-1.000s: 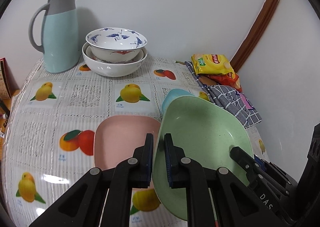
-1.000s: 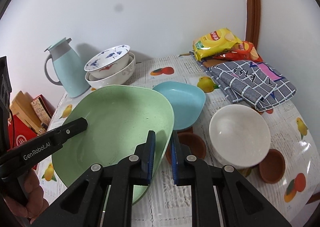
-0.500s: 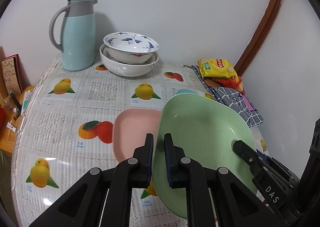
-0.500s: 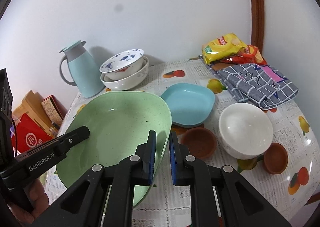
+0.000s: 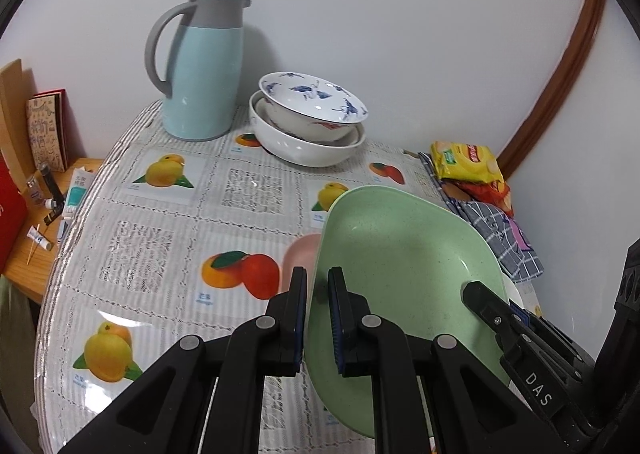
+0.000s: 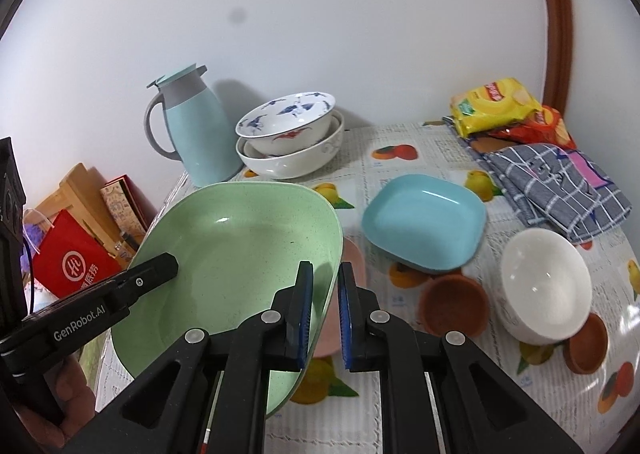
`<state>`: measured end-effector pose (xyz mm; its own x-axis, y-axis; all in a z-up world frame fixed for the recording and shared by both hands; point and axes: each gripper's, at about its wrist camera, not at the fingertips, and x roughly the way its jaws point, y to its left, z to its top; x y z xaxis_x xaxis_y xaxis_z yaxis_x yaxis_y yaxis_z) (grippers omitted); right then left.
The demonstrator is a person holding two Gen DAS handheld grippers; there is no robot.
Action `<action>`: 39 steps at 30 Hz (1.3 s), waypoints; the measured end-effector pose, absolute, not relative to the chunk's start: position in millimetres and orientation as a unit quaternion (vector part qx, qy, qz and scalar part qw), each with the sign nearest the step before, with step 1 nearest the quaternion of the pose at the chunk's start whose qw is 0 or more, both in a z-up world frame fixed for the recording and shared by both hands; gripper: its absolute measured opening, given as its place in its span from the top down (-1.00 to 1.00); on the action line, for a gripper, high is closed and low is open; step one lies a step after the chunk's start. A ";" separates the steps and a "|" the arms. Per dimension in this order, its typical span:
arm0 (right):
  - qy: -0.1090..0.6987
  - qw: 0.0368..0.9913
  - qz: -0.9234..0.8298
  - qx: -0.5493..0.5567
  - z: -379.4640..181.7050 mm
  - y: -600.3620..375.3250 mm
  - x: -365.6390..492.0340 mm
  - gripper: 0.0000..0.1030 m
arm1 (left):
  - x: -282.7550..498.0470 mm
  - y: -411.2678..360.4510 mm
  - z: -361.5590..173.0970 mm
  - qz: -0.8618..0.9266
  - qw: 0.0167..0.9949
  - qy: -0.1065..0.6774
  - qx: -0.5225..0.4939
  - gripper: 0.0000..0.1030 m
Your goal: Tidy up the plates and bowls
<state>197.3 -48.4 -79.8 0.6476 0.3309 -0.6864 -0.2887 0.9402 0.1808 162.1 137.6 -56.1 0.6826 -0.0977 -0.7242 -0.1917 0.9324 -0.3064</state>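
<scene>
Green plate [image 5: 404, 254] clamped at both rims by left tongs [image 5: 318, 318] and right tongs [image 5: 486, 304], above pink plate [image 5: 302, 254], stacked bowls [image 5: 308, 125] beyond it

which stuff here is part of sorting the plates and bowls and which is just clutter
Job:
green plate, shut in both hand-held grippers
pink plate
blue plate
white bowl
stacked bowls
brown dishes

Lying about:
thermos jug
snack packets
checked cloth
</scene>
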 end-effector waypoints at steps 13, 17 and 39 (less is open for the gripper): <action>0.415 0.892 0.177 0.008 -120.4 -36.6 226.1 0.78 | 182.3 141.6 -100.1 0.031 0.885 0.428 -0.182 0.79; 0.431 0.885 0.175 0.014 -136.1 -38.7 233.3 0.78 | 190.1 140.1 -113.5 0.029 0.878 0.441 -0.183 0.79; 0.444 0.878 0.174 -0.042 -166.0 -31.4 266.2 0.79 | 216.8 134.1 -140.4 0.037 0.873 0.462 -0.148 0.79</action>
